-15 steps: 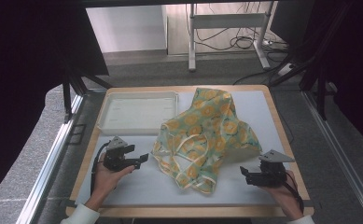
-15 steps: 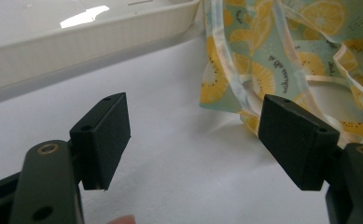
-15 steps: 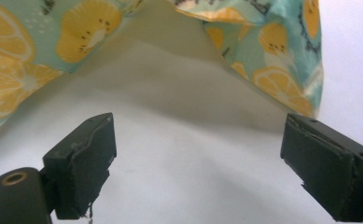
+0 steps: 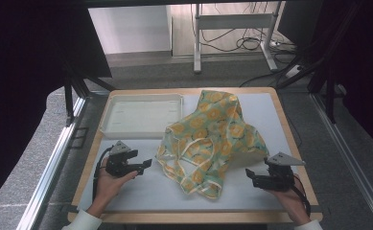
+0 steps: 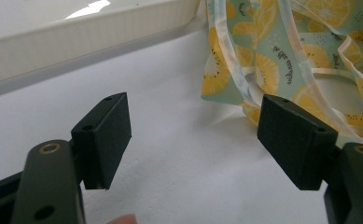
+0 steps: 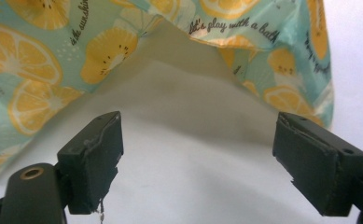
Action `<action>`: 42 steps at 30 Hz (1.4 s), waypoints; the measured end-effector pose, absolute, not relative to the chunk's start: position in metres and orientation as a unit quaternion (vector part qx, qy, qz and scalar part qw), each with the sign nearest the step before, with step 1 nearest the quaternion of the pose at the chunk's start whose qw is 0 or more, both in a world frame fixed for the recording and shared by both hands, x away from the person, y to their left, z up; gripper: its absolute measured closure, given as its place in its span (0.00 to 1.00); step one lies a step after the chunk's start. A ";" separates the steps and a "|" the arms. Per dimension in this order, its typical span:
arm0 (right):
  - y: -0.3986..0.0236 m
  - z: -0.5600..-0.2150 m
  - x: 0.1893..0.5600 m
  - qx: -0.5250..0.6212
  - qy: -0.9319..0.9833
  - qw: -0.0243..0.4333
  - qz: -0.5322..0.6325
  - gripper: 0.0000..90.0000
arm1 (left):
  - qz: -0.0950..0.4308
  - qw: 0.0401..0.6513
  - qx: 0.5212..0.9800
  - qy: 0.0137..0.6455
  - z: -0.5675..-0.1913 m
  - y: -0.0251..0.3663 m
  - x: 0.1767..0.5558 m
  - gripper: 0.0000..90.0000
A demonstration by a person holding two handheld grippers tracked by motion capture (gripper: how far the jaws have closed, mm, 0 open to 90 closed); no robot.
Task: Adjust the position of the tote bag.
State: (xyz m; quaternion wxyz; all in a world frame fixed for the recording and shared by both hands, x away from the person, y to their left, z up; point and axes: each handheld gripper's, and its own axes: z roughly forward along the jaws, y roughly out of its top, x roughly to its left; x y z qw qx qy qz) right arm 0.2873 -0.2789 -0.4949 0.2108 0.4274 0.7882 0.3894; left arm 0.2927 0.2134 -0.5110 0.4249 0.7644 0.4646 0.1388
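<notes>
A crumpled garment [image 4: 208, 139], pale green with a print of orange slices and cream trim, lies heaped in the middle of the white table top [image 4: 141, 191], its near hem stopping short of the wooden front edge. The left gripper [image 4: 143, 165] rests low on the table just left of the garment, jaws wide apart with nothing between them; in the left gripper view the cloth's trimmed edge [image 5: 244, 88] lies just past the right-hand jaw, apart from it. The right gripper [image 4: 248, 173] sits near the garment's right side, jaws likewise spread and holding nothing; in the right gripper view the cloth [image 6: 44, 56] hangs beyond the jaws with bare white table between. A white tray [image 4: 108, 120] stands at the far left corner, just beside the garment's upper left edge. Bare table lies open in front of the garment, between the two grippers, and at the far right corner. Script printed on the cloth reads "let's play with a ba…" [image 6: 230, 23], the rest lost in a fold; another line nearby is too tilted to read fully.
</notes>
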 end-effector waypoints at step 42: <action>-0.282 -0.494 0.276 0.403 0.803 0.204 0.389 0.20 | 0.157 0.453 0.768 0.426 -0.473 0.195 0.292 0.32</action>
